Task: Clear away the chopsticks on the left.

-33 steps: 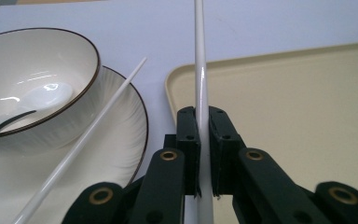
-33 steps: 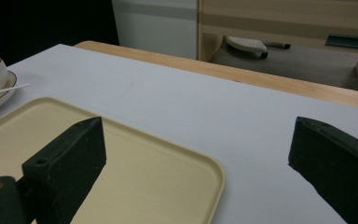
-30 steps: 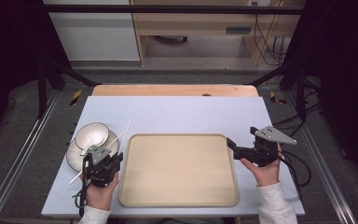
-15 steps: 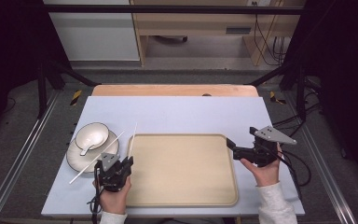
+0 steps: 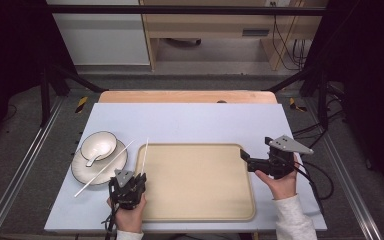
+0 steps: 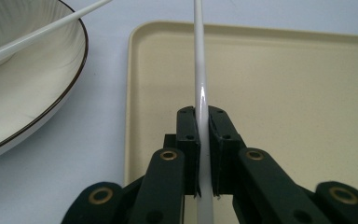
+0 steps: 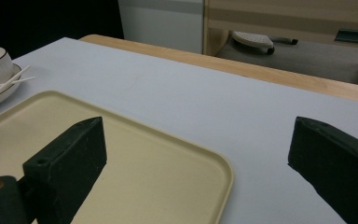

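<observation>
One slender white chopstick [image 6: 199,70] is clamped between the closed jaws of the left gripper [image 5: 128,186], poised over the left rim of the beige rectangular plastic tray [image 5: 200,210]. Placement appears in hand; lowering and release are called for next. The right gripper [image 5: 252,162] is held open, empty, at the tray's right edge.

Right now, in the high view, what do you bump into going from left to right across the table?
Plate with the bowl on it → left gripper holding a chopstick → tray → right gripper.
</observation>
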A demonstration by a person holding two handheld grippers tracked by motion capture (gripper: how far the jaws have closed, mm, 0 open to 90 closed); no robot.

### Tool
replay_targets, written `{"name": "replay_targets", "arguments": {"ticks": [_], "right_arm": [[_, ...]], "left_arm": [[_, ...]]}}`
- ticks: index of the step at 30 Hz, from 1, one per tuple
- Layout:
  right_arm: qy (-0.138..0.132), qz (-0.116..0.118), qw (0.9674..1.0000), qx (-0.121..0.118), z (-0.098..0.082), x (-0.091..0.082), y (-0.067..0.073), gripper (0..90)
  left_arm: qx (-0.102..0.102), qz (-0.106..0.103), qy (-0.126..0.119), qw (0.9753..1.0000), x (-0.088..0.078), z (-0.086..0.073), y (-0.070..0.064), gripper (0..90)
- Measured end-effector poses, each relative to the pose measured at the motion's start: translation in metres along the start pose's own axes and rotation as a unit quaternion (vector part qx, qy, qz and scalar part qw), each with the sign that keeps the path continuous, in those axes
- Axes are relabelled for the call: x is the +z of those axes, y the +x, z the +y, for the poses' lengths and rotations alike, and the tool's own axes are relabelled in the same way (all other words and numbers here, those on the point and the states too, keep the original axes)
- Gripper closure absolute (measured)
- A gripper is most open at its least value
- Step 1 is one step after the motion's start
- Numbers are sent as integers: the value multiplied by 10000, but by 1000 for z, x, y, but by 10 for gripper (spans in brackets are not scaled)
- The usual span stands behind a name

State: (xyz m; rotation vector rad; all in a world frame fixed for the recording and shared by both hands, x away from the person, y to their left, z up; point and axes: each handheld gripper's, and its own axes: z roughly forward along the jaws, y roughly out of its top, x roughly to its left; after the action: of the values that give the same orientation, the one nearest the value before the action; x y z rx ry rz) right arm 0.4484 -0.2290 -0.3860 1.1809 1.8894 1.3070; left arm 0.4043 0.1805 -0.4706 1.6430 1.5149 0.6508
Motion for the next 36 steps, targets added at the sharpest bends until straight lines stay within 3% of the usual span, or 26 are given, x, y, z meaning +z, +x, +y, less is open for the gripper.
{"name": "replay_targets", "arguments": {"ticks": [14,23,36], "right_arm": [[85,2,10000,-36,-2,4,2,46],[104,1,9999,-50,-2,5,2,46],[75,-10,10000,-38,-1,3,1,46]], "left_arm": [[-107,167,380,9991,11,-2,3,822],[-114,177,438,9988,12,-2,4,818],[134,70,485,9987,13,1,2,841]]}}
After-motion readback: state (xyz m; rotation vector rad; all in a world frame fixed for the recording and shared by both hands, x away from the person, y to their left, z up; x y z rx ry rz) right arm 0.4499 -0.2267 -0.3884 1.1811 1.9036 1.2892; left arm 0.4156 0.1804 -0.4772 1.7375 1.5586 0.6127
